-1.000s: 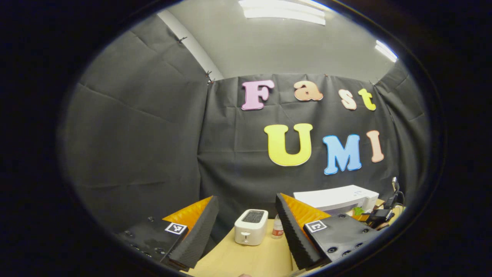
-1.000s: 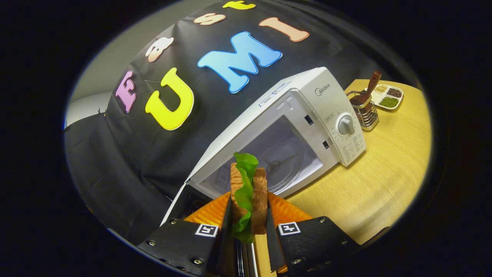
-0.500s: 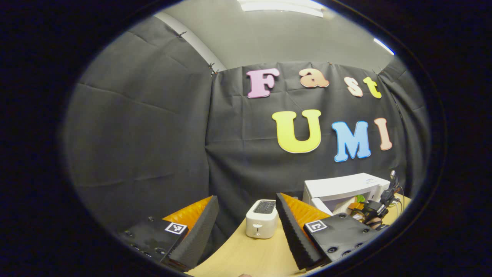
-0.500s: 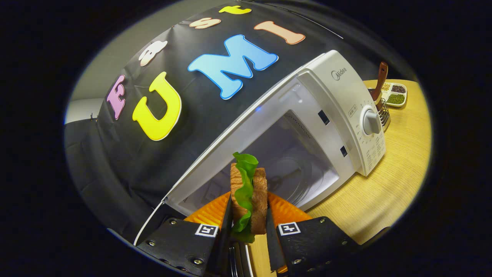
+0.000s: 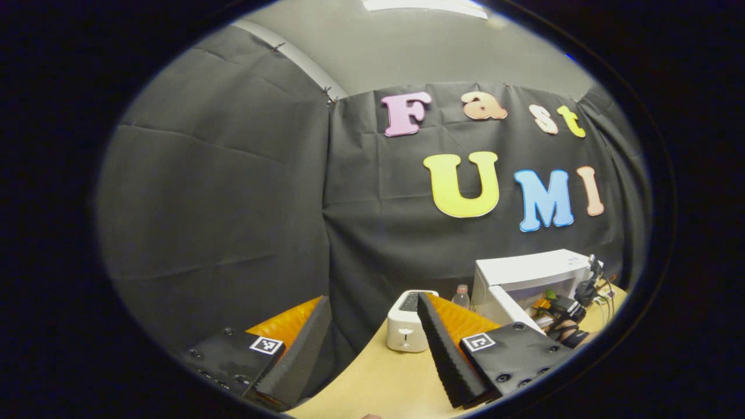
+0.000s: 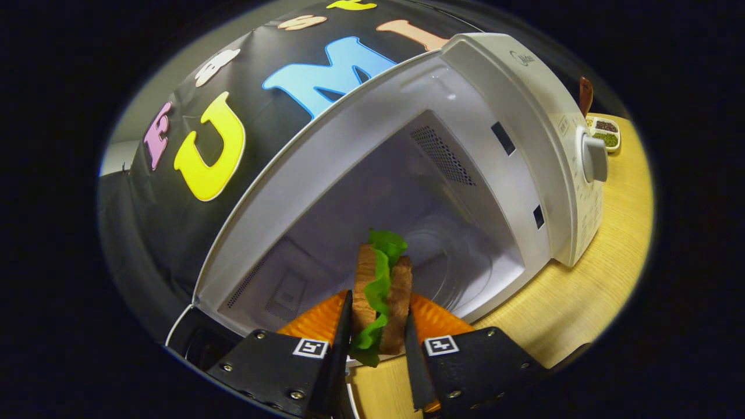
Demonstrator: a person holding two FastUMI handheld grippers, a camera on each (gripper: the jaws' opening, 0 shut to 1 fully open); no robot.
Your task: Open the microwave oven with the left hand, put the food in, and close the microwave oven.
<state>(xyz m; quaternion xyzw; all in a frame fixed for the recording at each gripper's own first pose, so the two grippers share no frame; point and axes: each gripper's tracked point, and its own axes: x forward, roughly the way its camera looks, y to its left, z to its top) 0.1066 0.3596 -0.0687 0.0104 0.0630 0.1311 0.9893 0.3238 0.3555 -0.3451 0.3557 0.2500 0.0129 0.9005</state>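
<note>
Right gripper view looks straight into the microwave oven point(image 6: 442, 174), a big white box with smooth glossy walls, perforated vents inside, and a round dial on its control panel. Its door is already swung open, so the first step reads as done; placing the food and shutting the door are left. It stands on the worktop point(image 6: 588, 285), a pale surface with fine wood grain. Ahead of the cavity mouth, just above the front sill, the right gripper point(image 6: 377, 349) has its fingers pinching the sandwich point(image 6: 381, 297) upright by its two flat faces: rough brown toasted slices with a crinkled green leaf sticking out between them. It has not been set down on the cavity floor yet.

Left gripper view shows the left gripper point(image 5: 372, 349) with ridged foam-like fingers spread wide and holding nothing, well apart from the oven, with a small rounded white toaster point(image 5: 406, 326) beyond them on the worktop.
</note>
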